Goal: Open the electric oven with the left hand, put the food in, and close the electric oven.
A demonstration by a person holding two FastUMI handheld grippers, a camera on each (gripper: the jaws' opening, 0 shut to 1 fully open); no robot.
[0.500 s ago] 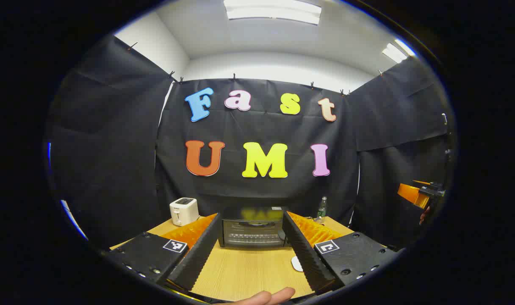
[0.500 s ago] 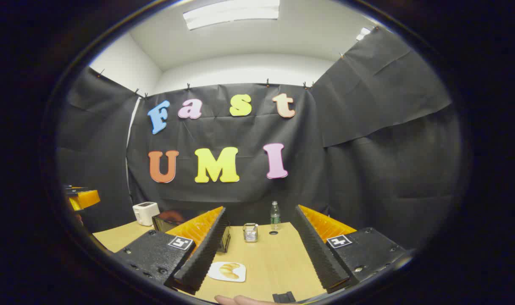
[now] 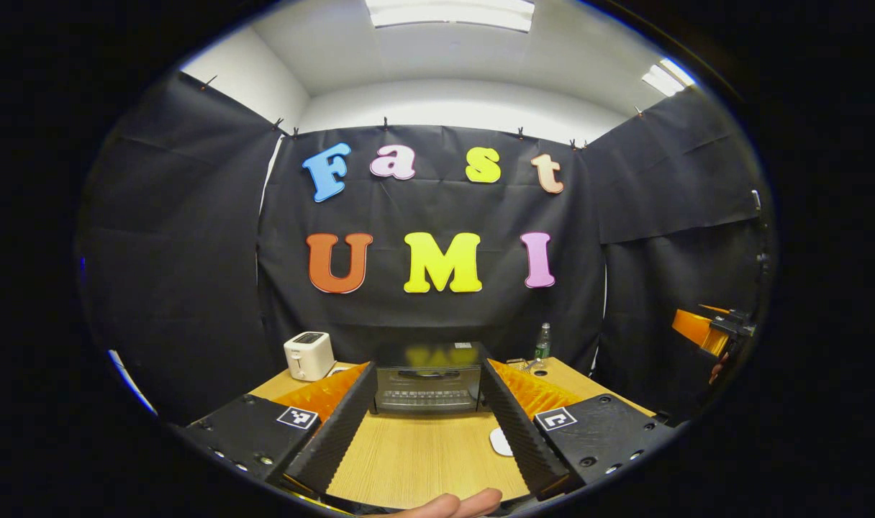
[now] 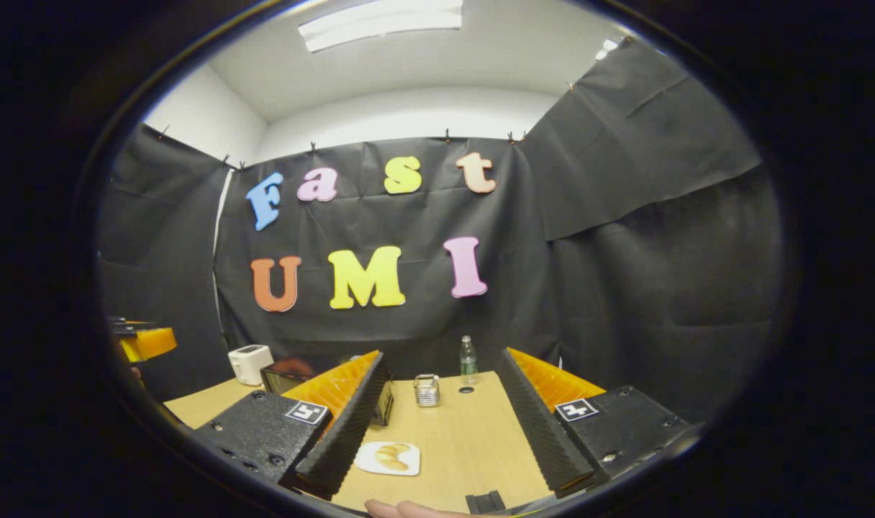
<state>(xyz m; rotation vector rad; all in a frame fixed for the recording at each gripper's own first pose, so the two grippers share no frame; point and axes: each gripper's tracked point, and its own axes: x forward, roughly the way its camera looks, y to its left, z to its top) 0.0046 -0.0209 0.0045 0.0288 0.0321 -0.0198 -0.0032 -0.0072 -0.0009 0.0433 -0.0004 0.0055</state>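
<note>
Currently you are facing: wooden table [image 3: 416, 460]; electric oven [image 3: 427, 378], door closed, sitting at the table's far edge between your left gripper [image 3: 427, 424]'s spread fingers; toaster [image 3: 309, 355] standing left of it; plate [image 4: 388, 458] carrying the food [image 4: 390, 455], lying just beside your right gripper [image 4: 445, 432]'s left finger, both claws gaping, gripping nothing.

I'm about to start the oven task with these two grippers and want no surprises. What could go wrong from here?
1. The oven is closed and the left gripper, jaws open, is apart from it; a poor grip on the door could slip.
2. The food sits on a small plate beside the right gripper; a loose pinch might drop it.
3. The metal rack and bottle stand close by and could get knocked.
</note>
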